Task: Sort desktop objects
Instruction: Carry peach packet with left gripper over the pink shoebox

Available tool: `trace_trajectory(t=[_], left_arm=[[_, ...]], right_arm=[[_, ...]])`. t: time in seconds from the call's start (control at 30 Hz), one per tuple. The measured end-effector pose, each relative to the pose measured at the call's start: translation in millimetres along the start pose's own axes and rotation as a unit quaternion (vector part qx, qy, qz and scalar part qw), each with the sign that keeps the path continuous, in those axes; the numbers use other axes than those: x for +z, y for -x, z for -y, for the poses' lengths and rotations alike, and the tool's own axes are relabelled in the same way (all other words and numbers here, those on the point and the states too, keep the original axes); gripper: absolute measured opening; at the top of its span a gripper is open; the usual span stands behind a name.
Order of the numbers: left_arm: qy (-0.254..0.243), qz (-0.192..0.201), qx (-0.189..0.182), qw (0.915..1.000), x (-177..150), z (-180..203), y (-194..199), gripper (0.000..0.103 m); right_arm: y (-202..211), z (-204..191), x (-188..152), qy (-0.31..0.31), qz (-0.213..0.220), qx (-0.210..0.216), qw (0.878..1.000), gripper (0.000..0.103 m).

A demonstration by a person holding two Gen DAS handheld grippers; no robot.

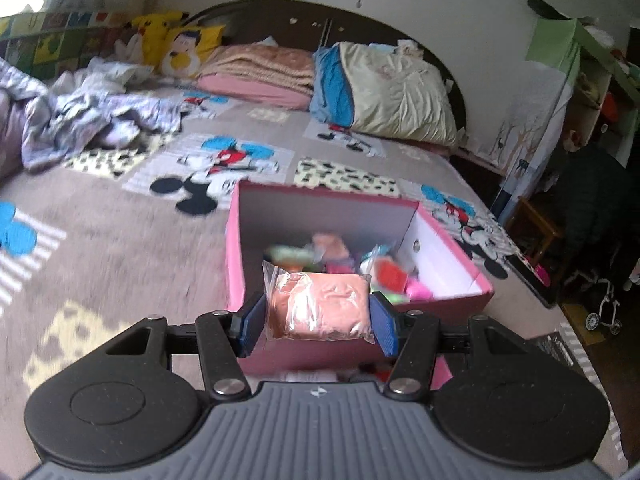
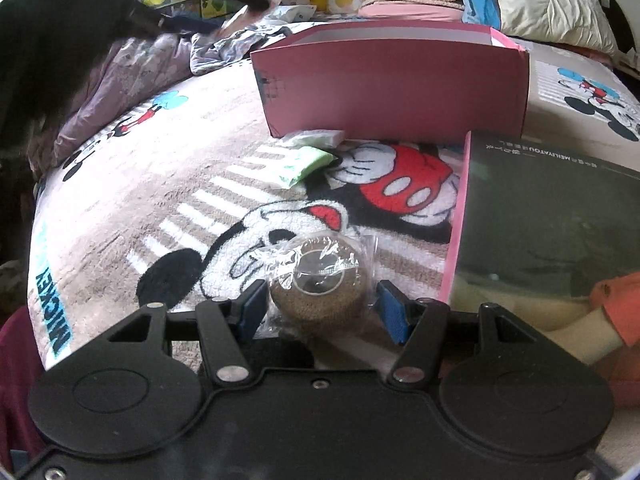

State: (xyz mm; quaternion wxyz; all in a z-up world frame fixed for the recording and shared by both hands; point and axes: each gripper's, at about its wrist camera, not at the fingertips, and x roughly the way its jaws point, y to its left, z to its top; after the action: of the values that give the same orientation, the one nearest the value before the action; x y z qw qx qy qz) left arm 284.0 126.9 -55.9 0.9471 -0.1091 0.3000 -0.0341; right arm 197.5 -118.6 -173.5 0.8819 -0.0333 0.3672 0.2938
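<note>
The left gripper point(image 1: 318, 322) is clamped on a bagged peach-pink block point(image 1: 320, 308), its blue pads pressed against the block's two short ends so the long axis runs straight across the jaws. The pink box point(image 1: 448, 304) lies directly ahead and just below, its open top already holding a jumble of bright bagged pieces; the block hangs over the near wall, so I judge a short forward carry would bring it over the opening. The right gripper point(image 2: 320, 306) brackets a bagged brown round thing point(image 2: 320, 286) on the blanket point(image 2: 120, 208); its pads stand beside the bag, but I cannot tell whether they pinch it. A green bag point(image 2: 304, 164) lies near the box's outer wall.
</note>
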Motion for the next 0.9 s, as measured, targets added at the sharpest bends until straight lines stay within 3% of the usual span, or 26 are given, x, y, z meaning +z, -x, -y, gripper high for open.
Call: trace_trajectory(t=[0.3,0.9], left_arm=[[-0.011,0.003,-0.006,0.9999,34,11,-27,0.055],[0.008,-0.025,0.007,0.9996,62,13,-86,0.055]], right_arm=[[0,0,-2,0.001,0.0,0.001,1.0,0.06],[1,-1,-4,0.002,0.0,0.003,1.0,0.06]])
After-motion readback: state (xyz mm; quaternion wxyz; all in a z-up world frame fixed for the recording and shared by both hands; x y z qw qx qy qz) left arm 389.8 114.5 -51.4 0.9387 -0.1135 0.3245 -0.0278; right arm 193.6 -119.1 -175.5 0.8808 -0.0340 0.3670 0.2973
